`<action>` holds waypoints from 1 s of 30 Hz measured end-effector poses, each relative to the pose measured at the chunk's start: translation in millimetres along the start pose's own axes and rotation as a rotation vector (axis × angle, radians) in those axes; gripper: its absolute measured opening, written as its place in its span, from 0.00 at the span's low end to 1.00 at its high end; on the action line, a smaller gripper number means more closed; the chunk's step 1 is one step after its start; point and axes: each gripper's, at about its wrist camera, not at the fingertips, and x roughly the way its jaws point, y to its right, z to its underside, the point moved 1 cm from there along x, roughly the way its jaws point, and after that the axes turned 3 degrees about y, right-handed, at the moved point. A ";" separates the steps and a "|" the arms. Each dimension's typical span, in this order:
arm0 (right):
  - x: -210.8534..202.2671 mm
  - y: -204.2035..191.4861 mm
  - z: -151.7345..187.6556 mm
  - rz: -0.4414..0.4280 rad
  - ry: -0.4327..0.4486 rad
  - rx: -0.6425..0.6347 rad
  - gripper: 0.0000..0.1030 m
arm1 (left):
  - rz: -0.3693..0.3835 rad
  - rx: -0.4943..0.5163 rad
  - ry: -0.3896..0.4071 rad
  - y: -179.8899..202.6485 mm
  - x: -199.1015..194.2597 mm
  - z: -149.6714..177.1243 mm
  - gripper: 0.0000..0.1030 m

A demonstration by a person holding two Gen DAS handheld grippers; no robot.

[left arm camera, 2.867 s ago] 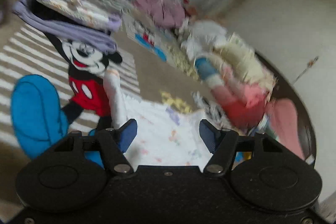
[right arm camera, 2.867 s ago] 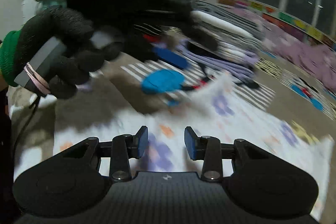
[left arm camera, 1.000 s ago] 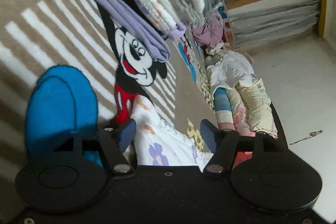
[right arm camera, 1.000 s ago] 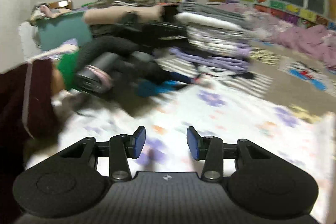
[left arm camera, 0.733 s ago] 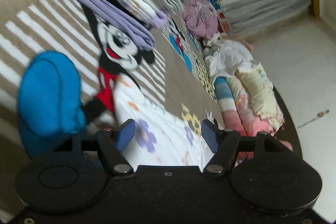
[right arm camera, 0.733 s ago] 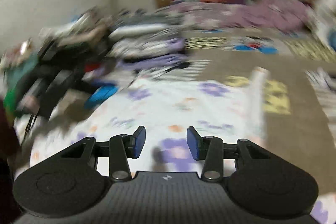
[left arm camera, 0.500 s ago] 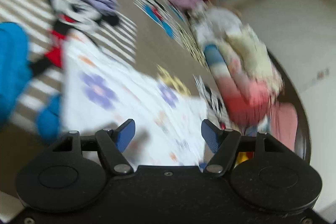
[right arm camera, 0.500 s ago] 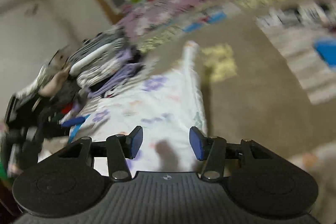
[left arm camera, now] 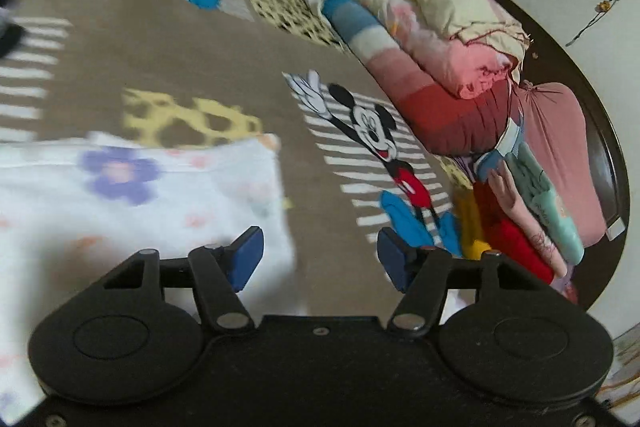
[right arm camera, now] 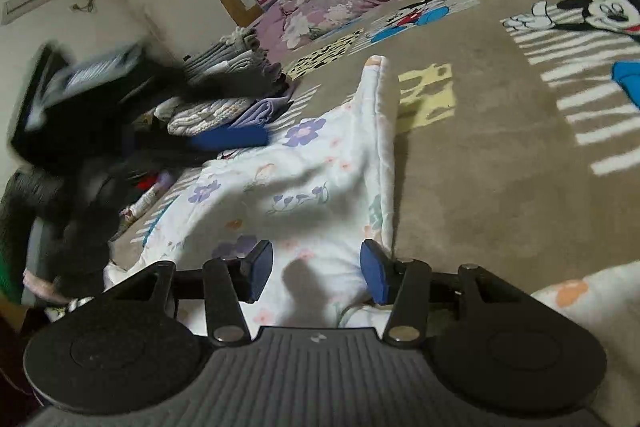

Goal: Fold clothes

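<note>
At far left of the right wrist view, blurred: left gripper [right arm camera: 240,137] in a black-gloved hand [right arm camera: 76,211], over the left edge of the white flowered cloth [right arm camera: 304,179]. Beside it, a stack of folded clothes [right arm camera: 224,107], partly hidden. In the middle, the cloth spread flat on the brown cartoon-mouse carpet [right arm camera: 480,155], right edge doubled into a thick fold. Right gripper [right arm camera: 316,271] low above the near part of the cloth, blue fingers [right arm camera: 258,267] wide apart, nothing between them. In the left wrist view, left gripper [left arm camera: 318,257] wide open too, empty, one finger over the corner of the cloth [left arm camera: 160,195], other over bare carpet [left arm camera: 192,59]. At right, a pile of rolled bedding [left arm camera: 452,67] at the carpet's edge.
</note>
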 end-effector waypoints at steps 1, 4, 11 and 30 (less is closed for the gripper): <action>-0.3 1.1 0.5 -0.004 0.000 0.002 0.48 | -0.009 -0.001 -0.010 0.8 11.6 -3.9 0.61; -0.1 3.2 1.8 -0.012 0.000 0.003 0.48 | -0.072 -0.063 -0.027 -22.8 46.9 -10.1 0.61; -3.0 6.5 0.0 -0.037 -0.005 0.024 0.49 | -0.127 -0.124 0.042 -62.9 27.2 -30.6 0.56; 9.4 -7.3 -26.7 0.040 -0.003 -0.132 0.49 | -0.355 0.161 -0.072 -91.3 12.0 -63.6 0.17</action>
